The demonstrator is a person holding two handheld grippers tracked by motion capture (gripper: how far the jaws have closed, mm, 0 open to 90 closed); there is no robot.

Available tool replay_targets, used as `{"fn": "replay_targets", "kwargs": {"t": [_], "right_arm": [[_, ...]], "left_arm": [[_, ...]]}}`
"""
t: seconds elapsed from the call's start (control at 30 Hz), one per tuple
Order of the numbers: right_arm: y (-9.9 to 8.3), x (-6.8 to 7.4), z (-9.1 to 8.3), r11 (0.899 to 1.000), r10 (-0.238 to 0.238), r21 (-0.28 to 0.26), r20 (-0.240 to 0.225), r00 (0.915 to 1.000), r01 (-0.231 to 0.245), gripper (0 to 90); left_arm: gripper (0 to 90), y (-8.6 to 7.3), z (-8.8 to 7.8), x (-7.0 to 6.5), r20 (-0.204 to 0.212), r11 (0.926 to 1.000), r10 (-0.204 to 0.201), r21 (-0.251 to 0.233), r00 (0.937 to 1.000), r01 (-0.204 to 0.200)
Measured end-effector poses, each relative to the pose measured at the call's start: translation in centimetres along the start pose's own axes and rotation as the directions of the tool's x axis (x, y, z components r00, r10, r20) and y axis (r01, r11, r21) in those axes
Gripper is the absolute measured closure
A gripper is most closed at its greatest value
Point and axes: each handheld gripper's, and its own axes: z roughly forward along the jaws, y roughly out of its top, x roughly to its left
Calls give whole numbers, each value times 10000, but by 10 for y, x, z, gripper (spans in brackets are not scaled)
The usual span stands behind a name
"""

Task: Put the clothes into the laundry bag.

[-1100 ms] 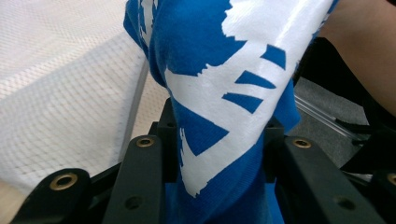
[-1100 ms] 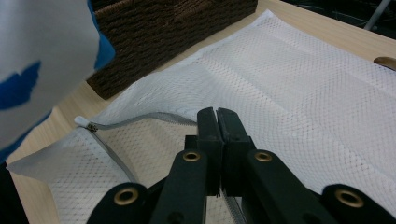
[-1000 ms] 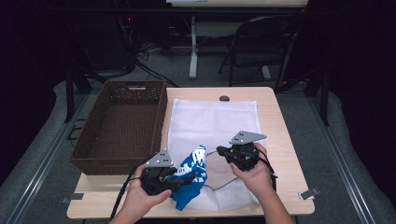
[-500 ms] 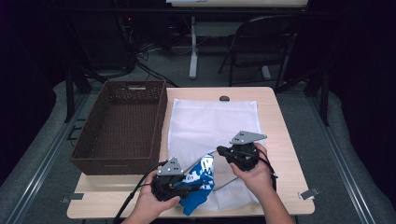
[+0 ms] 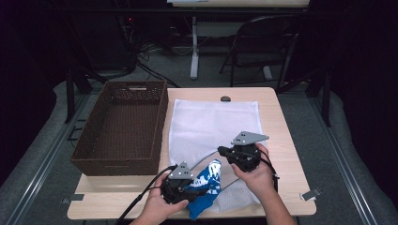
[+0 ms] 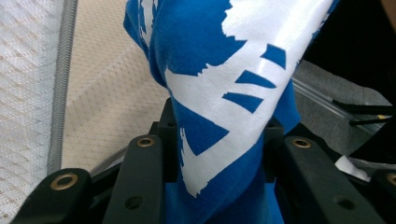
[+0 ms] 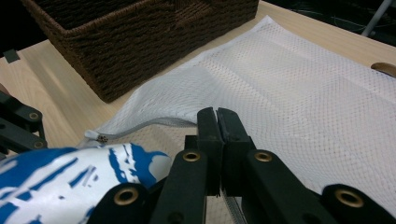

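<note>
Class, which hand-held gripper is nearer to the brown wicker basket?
Left. The left hand-held gripper sits just beyond the wicker basket's near right corner; the right hand-held gripper is farther right, over the mesh bag.

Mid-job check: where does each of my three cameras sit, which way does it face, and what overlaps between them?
High view: above the person's side, facing forward and down on the table; forearms, both hands, left gripper, right gripper.
Left gripper view: on that gripper, looking along its jaws clamping the blue-and-white garment.
Right gripper view: along its shut jaws pinching the mesh laundry bag edge, facing the wicker basket.
Shared: garment and bag show in all three.
</note>
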Motion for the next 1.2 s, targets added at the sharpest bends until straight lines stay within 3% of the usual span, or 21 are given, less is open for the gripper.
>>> {"fn": "replay_targets", "kwargs": {"t": [0.37, 0.73, 0.83, 1.07, 1.2], "right_arm": [[1, 2, -2, 10000, 5, -56, -19, 10000, -5, 891], [3, 3, -4, 9999, -54, -152, -35, 10000, 54, 891], [4, 3, -6, 9998, -86, -196, -43, 10000, 85, 891], [4, 5, -7, 9998, -123, -172, -50, 9999, 122, 891], [4, 6, -7, 9998, -130, -158, -43, 9999, 130, 891]], "left_arm": [[643, 3, 11, 3, -13, 9997, -217, 142, 9998, 217], [643, 5, 16, 2, 141, 9993, -383, -16, 9992, 383], [643, 5, 20, 4, 50, 9988, -477, -127, 9988, 478], [643, 3, 30, 6, -265, 9988, -439, 204, 9987, 445], [642, 3, 33, 9, -400, 9966, -776, 256, 9962, 787]]}}
